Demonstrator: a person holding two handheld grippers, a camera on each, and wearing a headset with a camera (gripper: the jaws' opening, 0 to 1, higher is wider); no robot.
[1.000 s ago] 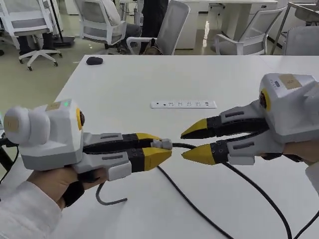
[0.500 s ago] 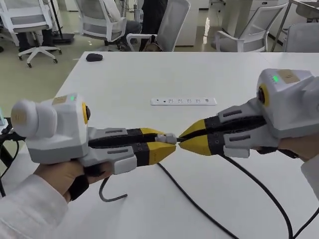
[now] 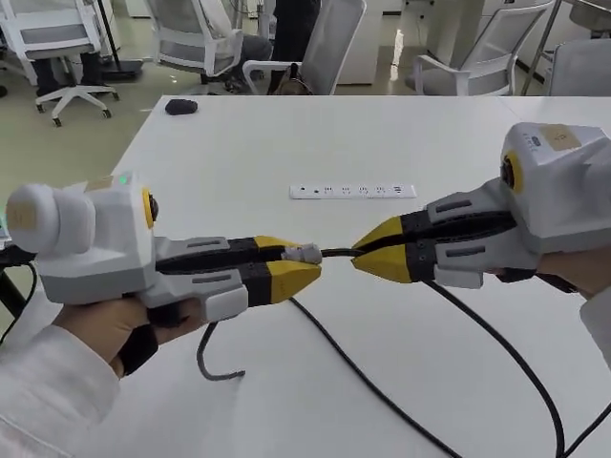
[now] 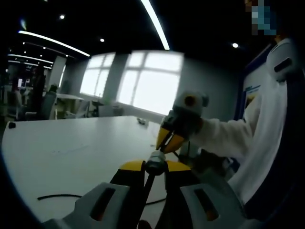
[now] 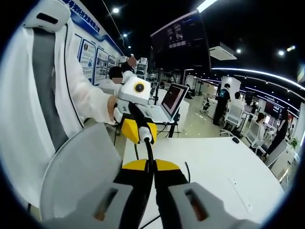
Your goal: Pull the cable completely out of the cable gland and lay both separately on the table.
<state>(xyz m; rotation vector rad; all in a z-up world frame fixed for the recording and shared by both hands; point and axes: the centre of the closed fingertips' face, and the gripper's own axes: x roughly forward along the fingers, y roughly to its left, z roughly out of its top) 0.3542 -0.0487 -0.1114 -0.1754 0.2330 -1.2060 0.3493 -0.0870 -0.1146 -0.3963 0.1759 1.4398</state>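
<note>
My left gripper (image 3: 307, 260) is shut on the small grey cable gland (image 3: 305, 254), held above the white table (image 3: 239, 162). A short stretch of black cable (image 3: 336, 253) runs from the gland to my right gripper (image 3: 357, 258), which is shut on it. The cable trails down across the table toward the near right, and a short curled end (image 3: 216, 368) lies under my left hand. In the left gripper view the gland (image 4: 155, 163) sits between the yellow tips, the right gripper (image 4: 169, 138) just beyond. In the right gripper view the cable (image 5: 149, 151) leads to the gland (image 5: 145, 138).
A white power strip (image 3: 352, 191) lies mid-table. A small black object (image 3: 181, 106) rests near the far left corner. Office chairs (image 3: 310, 48) stand beyond the far edge. A laptop (image 5: 171, 101) stands open behind the left gripper in the right gripper view.
My right gripper went from open to shut on the cable beside the gland. The two grippers have since drawn slightly apart, baring a short length of cable between them.
</note>
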